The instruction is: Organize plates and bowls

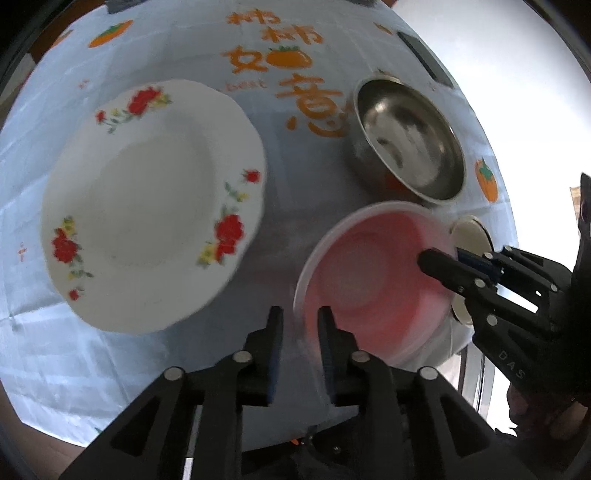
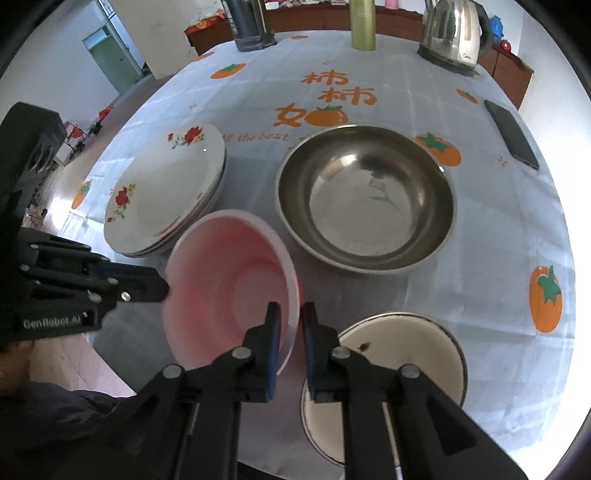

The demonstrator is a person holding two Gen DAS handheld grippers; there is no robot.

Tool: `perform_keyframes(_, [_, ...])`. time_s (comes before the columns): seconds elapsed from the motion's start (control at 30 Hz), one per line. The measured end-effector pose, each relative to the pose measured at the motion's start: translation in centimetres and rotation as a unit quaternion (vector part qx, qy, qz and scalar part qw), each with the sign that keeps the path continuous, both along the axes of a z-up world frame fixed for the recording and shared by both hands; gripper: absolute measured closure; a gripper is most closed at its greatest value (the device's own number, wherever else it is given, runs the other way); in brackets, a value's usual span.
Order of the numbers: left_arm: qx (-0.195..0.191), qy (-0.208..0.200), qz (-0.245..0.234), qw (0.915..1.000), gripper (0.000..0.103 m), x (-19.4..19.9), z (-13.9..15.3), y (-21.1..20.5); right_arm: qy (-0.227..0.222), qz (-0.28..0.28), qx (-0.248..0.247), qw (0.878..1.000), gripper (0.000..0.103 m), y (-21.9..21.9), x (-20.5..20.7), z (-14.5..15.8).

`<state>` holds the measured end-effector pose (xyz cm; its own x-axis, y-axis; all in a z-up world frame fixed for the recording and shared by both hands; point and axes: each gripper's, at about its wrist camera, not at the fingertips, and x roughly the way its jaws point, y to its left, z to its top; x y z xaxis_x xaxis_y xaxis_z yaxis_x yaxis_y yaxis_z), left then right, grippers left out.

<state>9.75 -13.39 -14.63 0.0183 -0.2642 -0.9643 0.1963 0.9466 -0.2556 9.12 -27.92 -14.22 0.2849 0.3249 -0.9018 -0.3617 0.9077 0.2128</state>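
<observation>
pink bowl gripped at its rim above the table

the right gripper point(image 2: 289, 308) clenches the near rim of the pink bowl point(image 2: 229, 280), which tilts off the blue tablecloth point(image 2: 498, 280). the left gripper point(image 1: 300, 314) straddles the bowl's opposite rim, jaws slightly parted; whether its pads press cannot be told. just right of the bowl sits a white enamel dish point(image 2: 406, 354). beyond the bowl stands the steel bowl point(image 2: 365, 199), and to its left the stacked flowered plates point(image 2: 166, 192). a phone point(image 2: 511, 133) and kettle point(image 2: 452, 33) lie farthest back.
</observation>
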Motion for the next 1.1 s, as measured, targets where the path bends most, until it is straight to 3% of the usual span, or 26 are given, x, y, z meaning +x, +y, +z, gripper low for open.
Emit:
perform_keyframes(0.13, [0.011,-0.006,0.006,0.9999,0.079,0.0,0.2,0.2,0.014,-0.002,0.013,1.0,0.096,0.1,-0.2,-0.4])
perform_keyframes(0.23, [0.007,-0.006,0.021,0.9997,0.062,0.0,0.2,0.9,0.018,-0.01,0.017,1.0,0.097,-0.3,-0.2,-0.5])
perform_keyframes(0.3, [-0.004,0.0,0.016,0.9999,0.063,-0.3,0.0,0.9,0.018,-0.014,0.024,0.999,0.097,-0.6,-0.3,-0.4])
perform_keyframes(0.37, [0.005,0.01,0.006,0.9999,0.091,-0.6,-0.4,0.7,0.019,-0.014,0.03,0.999,0.097,-0.5,-0.3,-0.2])
perform_keyframes(0.73, [-0.004,-0.018,0.0,0.9998,0.096,-1.0,2.5,0.6,-0.003,-0.008,0.017,1.0,0.097,0.1,-0.9,1.7])
perform_keyframes(1.1, [-0.038,-0.047,-0.008,0.9982,0.096,1.2,6.5,-2.0,-0.048,-0.021,0.01,0.999,0.093,-1.8,0.7,6.2])
